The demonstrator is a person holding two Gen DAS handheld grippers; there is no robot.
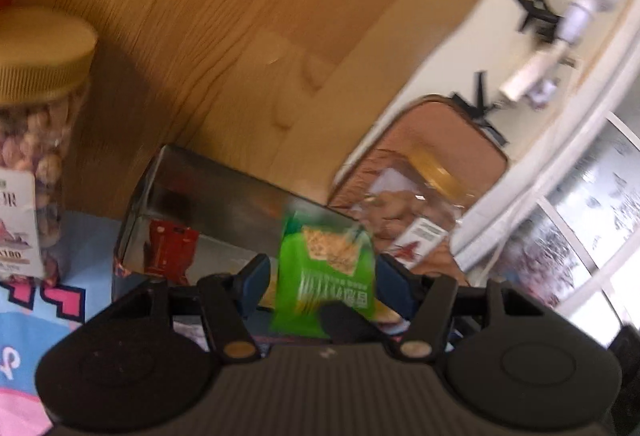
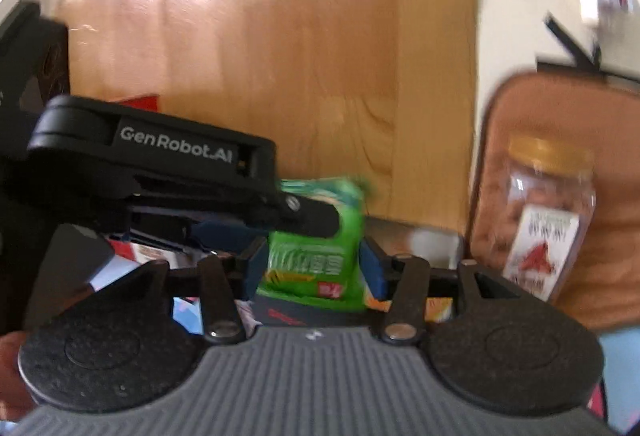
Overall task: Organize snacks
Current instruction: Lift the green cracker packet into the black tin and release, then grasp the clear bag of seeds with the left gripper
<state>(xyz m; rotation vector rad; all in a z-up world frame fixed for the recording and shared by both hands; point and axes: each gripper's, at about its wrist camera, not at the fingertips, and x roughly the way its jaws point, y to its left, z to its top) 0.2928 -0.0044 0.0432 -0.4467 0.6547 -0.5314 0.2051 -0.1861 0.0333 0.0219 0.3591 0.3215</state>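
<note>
1. Far left on my left wrist view, I see a nut jar (image 1: 30, 139) with a gold ribbed lid standing upright on a blue patterned mat (image 1: 36, 312); bare wooden tabletop (image 1: 208, 15) stretches behind it.
2. Right of the jar sits an open metal tin (image 1: 224, 203) with a red packet (image 1: 170, 250) inside, near its left wall.
3. My left gripper (image 1: 320, 280) has blue pads (image 1: 254, 278) spread to either side of the green cracker packet (image 1: 326, 272); the left pad stands clear of it, so I cannot tell whether it grips.
4. On my right wrist view, the left gripper reaches in from the left, one dark finger lying across the packet's upper half.
5. My right gripper (image 2: 314, 268) has its jaws tight against both sides of the green cracker packet, holding it just in front of the tin's rim.
6. Further right, a second jar (image 2: 544, 220) leans against a tan cushioned case (image 2: 520, 103) past the table edge.
</note>
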